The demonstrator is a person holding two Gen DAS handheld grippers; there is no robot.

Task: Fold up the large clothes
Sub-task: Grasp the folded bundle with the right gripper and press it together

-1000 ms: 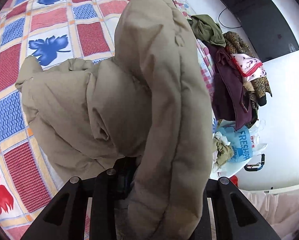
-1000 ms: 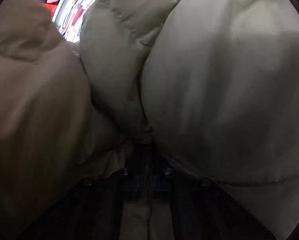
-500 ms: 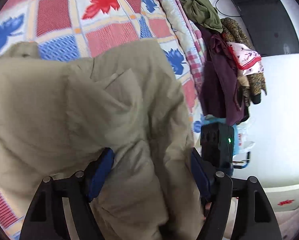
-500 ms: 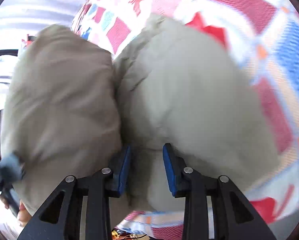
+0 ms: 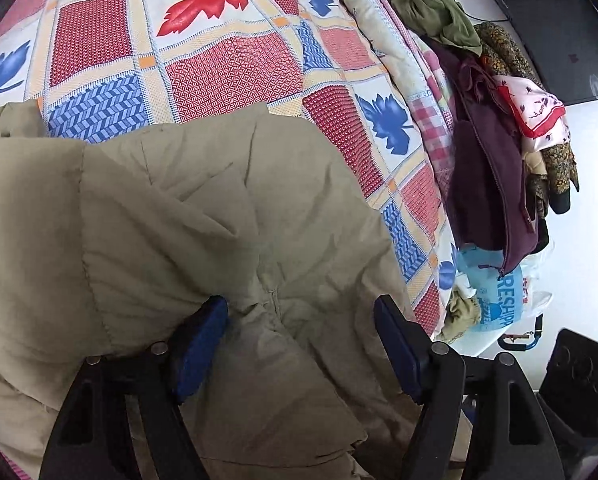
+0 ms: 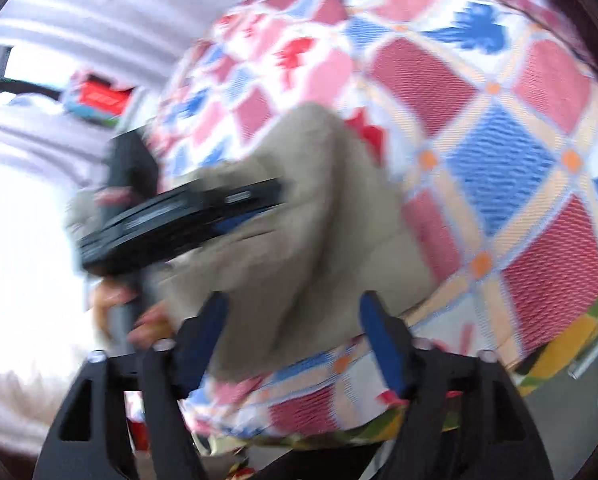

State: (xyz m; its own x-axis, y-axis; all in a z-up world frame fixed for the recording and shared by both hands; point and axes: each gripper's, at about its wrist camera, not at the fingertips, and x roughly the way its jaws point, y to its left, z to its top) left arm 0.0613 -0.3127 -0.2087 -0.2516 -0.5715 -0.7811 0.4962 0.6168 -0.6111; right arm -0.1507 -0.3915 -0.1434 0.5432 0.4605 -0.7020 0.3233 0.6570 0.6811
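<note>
1. Lying across the patterned bedspread (image 5: pixel 235 76), the beige padded coat (image 5: pixel 203 216) fills the lower half of the left wrist view, its upper edge running from 9 o'clock to 3 o'clock.
2. The left gripper (image 5: pixel 299 344) is released: its jaws stand wide apart, with loose coat fabric bunched between them. Whether the blue pads (image 5: pixel 201 344) brush the fabric cannot be told.
3. The right gripper (image 6: pixel 295 344) is likewise released. Its jaws have just been opening, and the coat (image 6: pixel 323 240) sits beyond the gap, apart from both pads.
4. In the right wrist view, which is heavily blurred, the left gripper (image 6: pixel 235 204) appears at 10 o'clock over the coat, with what looks like the person's hand (image 6: pixel 139 312) below it at 8 o'clock.
5. At 2 o'clock in the left wrist view, a pile of clothes (image 5: pixel 495 128) hangs over the bed edge: an olive piece on top, a dark purple garment below.
6. A blue plastic bag (image 5: pixel 495 296) sits at 4 o'clock, under the pile.
7. A dark screen (image 5: pixel 547 20) is mounted on the white wall at 1 o'clock.
</note>
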